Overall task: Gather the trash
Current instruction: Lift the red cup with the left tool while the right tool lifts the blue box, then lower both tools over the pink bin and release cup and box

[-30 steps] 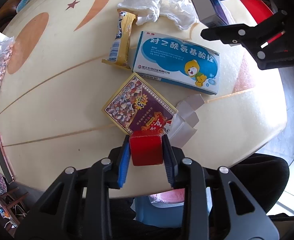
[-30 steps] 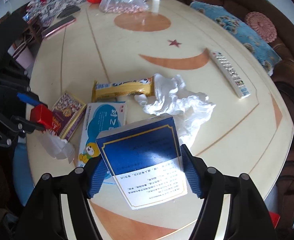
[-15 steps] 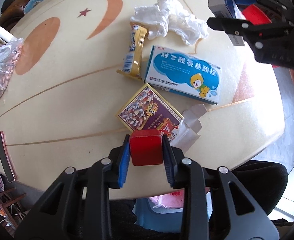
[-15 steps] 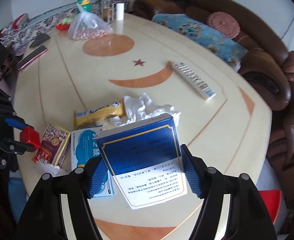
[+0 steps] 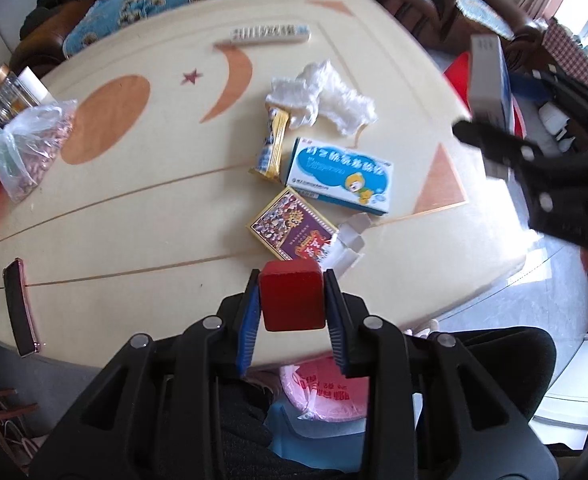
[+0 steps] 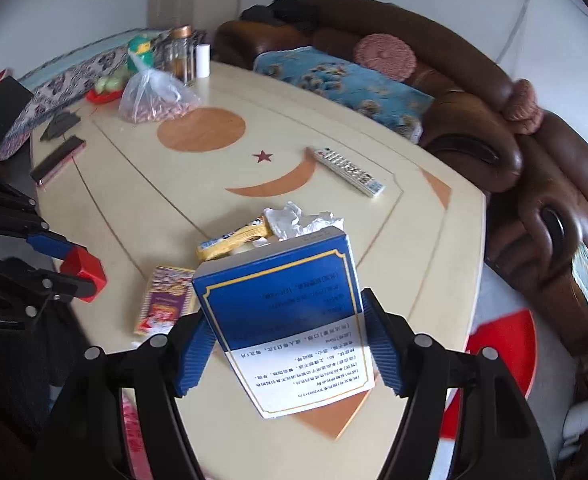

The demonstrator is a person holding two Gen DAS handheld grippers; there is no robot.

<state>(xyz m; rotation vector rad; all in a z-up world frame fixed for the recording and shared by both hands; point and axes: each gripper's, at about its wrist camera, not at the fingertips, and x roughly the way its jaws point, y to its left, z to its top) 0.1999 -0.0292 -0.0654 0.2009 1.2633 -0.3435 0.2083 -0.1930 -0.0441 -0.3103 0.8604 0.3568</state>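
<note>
Your left gripper (image 5: 292,307) is clamping a small red box (image 5: 291,300) between its blue pads, holding it above the near edge of the desk (image 5: 133,216). Your right gripper (image 6: 289,354) is squeezing a blue and white carton (image 6: 289,320) by its two sides, tilted with the white printed end toward the camera, and is carrying it in the air over the desk's corner. The rest of the trash is lying on the desk in a loose cluster: a purple and yellow patterned box (image 5: 294,229) with its torn white flap (image 5: 348,246) is sitting just beyond the red box, a blue medicine box with a cartoon figure (image 5: 340,176) is lying just behind it, a yellow snack wrapper (image 5: 271,145) is touching that box's left end, and crumpled white tissue (image 5: 320,98) is resting beyond the wrapper. Farther back, a white remote control (image 6: 348,170) is lying near the crescent inlay, a clear plastic bag of reddish nuts (image 6: 155,98) is sitting by the round inlay, and a dark phone (image 6: 57,160) is lying at the left edge. A pink bag-lined bin (image 5: 326,394) is showing below the desk edge beneath your left gripper.
</note>
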